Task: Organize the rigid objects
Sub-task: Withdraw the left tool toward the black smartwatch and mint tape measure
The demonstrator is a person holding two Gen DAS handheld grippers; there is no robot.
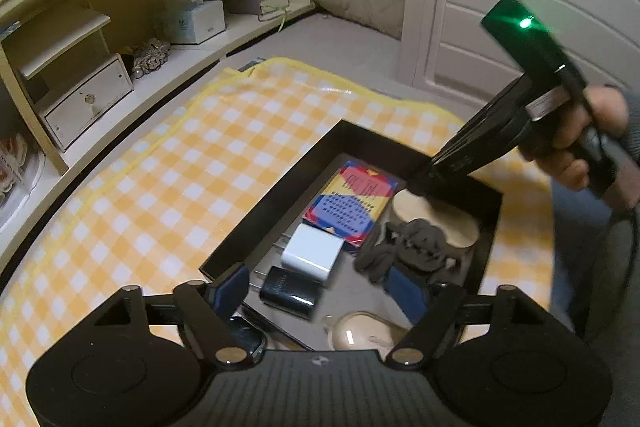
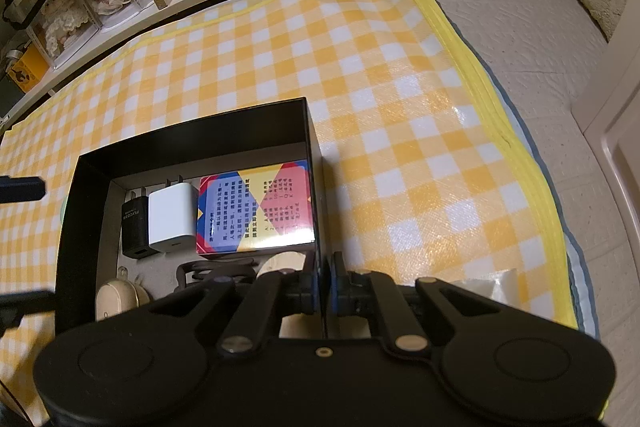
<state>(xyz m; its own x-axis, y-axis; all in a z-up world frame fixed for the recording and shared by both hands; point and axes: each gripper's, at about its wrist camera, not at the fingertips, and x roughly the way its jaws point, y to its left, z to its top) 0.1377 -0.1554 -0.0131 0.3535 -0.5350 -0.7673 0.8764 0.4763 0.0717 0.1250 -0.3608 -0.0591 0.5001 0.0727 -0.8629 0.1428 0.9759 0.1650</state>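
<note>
**Mia:** What's on the far left?

**Ben:** Shelves along the wall, with a small white drawer box (image 1: 86, 103). Next comes the yellow checked mat (image 1: 168, 155), and the black box (image 2: 70, 227) sits on it.

**Mia:** What is the left gripper (image 1: 320, 291) doing?

**Ben:** It hangs over the near end of the box. Its jaws are wide apart and nothing is between them.

**Mia:** What's inside the box?

**Ben:** From the left, a black charger (image 2: 135, 225), then a white charger (image 2: 173, 219) touching it, then a colourful card box (image 2: 256, 207). Nearer are a cream oval case (image 2: 118, 297), a dark bunched-up thing (image 1: 408, 247) and a round wooden piece (image 1: 456, 223).

**Mia:** How would they feel to pick up?

**Ben:** I think the chargers are small, hard and light. Their sides are smooth, so they could slip. I'd pinch one across its flat sides, away from the metal prongs. The card box has stiff flat sides too, and looks shiny, maybe wrapped. The oval case is rounded, so grab it across its middle.

**Mia:** And the right gripper (image 2: 326, 287)?

**Ben:** Its jaws are squeezed nearly together on the box's right wall. I think it's holding the box steady. A person's hand (image 1: 580, 147) holds the handle.
</note>
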